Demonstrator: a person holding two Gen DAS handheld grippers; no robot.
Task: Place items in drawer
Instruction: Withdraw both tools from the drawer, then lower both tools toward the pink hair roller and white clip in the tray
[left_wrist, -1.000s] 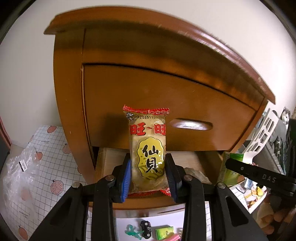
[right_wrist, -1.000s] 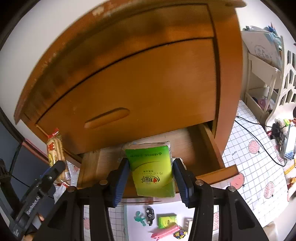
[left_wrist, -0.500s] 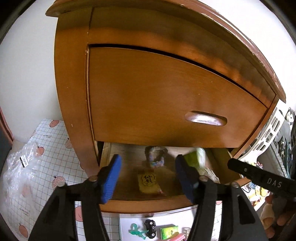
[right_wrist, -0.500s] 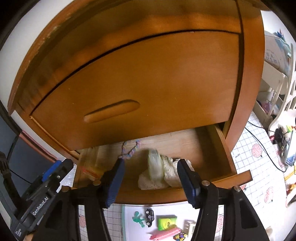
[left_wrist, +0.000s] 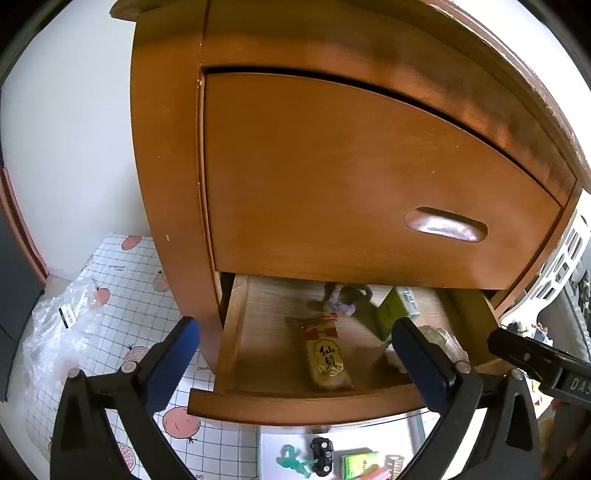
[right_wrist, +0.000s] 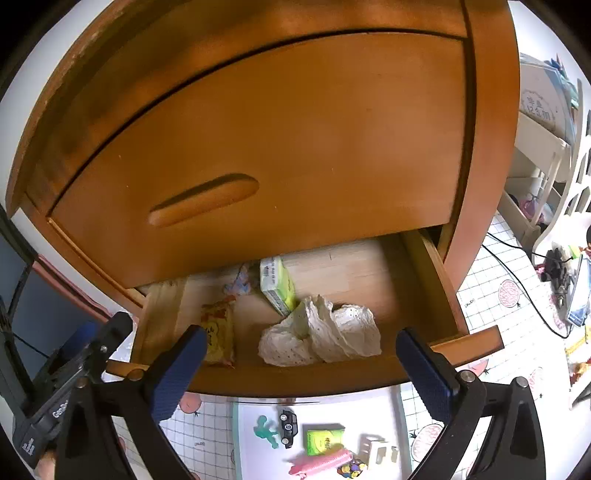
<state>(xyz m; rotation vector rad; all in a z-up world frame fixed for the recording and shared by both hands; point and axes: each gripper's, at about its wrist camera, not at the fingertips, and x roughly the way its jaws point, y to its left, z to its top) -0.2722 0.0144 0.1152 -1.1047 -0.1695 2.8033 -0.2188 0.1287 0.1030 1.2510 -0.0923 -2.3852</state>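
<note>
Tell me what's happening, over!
Left gripper open, empty. Right gripper open, empty. Snack packet and green tissue pack lying in open drawer. Nothing blocking.

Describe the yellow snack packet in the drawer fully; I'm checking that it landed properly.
The yellow snack packet is a glossy plastic wrapper with red crimped ends, red characters and a yellow oval bearing black characters. It lies flat, face up, on the wooden floor of the open drawer, left of the crumpled white cloth. Neither tool touches it.
</note>
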